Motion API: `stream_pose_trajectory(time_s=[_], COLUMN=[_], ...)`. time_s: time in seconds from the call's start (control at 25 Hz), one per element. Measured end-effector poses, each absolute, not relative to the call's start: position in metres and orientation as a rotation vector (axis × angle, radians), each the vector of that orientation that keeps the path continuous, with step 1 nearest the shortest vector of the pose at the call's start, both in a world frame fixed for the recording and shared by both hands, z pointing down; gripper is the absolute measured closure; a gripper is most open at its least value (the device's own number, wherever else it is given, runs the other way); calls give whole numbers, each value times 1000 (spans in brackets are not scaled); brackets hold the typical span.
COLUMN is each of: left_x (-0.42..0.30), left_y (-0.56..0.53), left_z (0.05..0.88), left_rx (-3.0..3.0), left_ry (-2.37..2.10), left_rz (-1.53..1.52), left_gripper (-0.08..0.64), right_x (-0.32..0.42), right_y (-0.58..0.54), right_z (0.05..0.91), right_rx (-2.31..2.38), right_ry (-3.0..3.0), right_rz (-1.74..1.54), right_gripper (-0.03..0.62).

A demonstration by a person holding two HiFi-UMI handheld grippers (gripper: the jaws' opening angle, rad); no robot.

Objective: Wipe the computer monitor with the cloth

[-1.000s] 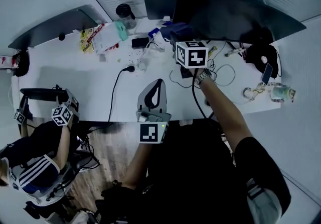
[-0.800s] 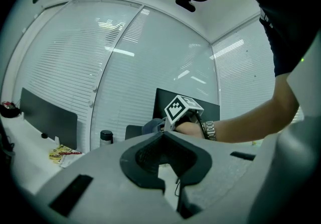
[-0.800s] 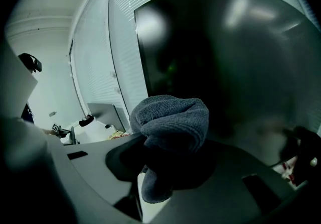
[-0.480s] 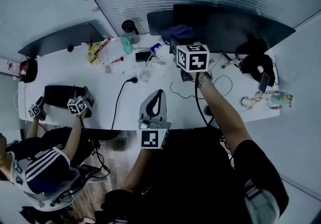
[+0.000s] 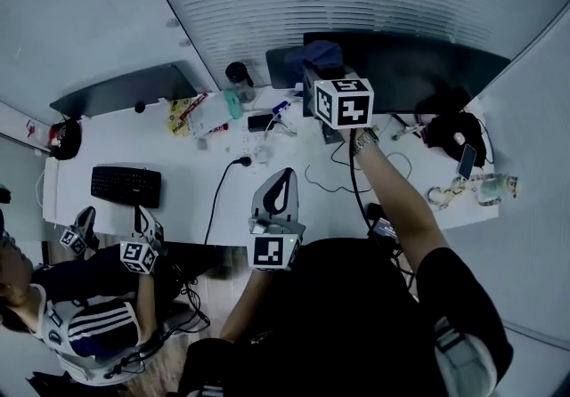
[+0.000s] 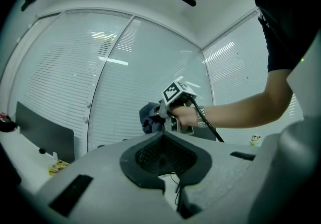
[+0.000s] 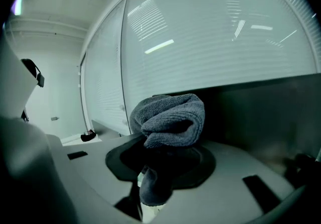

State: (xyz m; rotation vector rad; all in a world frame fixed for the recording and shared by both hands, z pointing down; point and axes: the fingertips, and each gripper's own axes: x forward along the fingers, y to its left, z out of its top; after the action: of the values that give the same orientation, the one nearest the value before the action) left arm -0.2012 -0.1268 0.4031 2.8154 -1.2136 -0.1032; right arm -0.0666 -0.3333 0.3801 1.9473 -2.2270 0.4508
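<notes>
The black computer monitor point(image 5: 419, 70) stands at the back of the white desk point(image 5: 205, 155); in the right gripper view its dark screen point(image 7: 261, 112) fills the right side. My right gripper point(image 5: 313, 68) is shut on a bunched blue-grey cloth point(image 5: 319, 54), which it holds at the monitor's upper left corner. The cloth point(image 7: 170, 117) bulges out over the right gripper point(image 7: 160, 160). My left gripper point(image 5: 283, 176) hovers over the desk's front edge, shut with nothing in it. From the left gripper point(image 6: 165, 155) I see the cloth point(image 6: 149, 117) ahead.
A second person point(image 5: 80, 315) at the lower left holds marker-cube grippers point(image 5: 138, 248) near a keyboard point(image 5: 126, 183). Another monitor point(image 5: 125, 88) stands at the left. A cup point(image 5: 237, 75), snack packs point(image 5: 191, 110), cables point(image 5: 223, 182), a phone point(image 5: 465, 159) and black headphones point(image 5: 450, 133) litter the desk.
My right gripper has carried the cloth up along the monitor's left edge to its top corner. The other person's grippers have dropped away from the keyboard. My left gripper has hardly moved.
</notes>
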Motion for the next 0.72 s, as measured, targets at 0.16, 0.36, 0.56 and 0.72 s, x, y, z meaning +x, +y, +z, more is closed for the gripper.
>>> stream_pose_trajectory(time_s=[0.16,0.36,0.56,0.72], left_x=[-205,-209,-212,-211], left_y=[-123,-121,-118,-118], left_z=[402,394,389,381], left_rx=[2809,2837,2827,2846], left_ry=[-1230,-1247,-1249,-1251], left_rz=[-76,-115,-107,-149], left_gripper=[554,554,554,554], right_x=[-63,-62,-63,-53], right_y=[-334,-333,-329,-315], right_z=[358,332,311,290], right_rx=[1980,1998,2026,2067], right_ry=[-2246,-2268,-2294,-2324], right_rz=[409,350,309,275], right_gripper=[471,471,471,471])
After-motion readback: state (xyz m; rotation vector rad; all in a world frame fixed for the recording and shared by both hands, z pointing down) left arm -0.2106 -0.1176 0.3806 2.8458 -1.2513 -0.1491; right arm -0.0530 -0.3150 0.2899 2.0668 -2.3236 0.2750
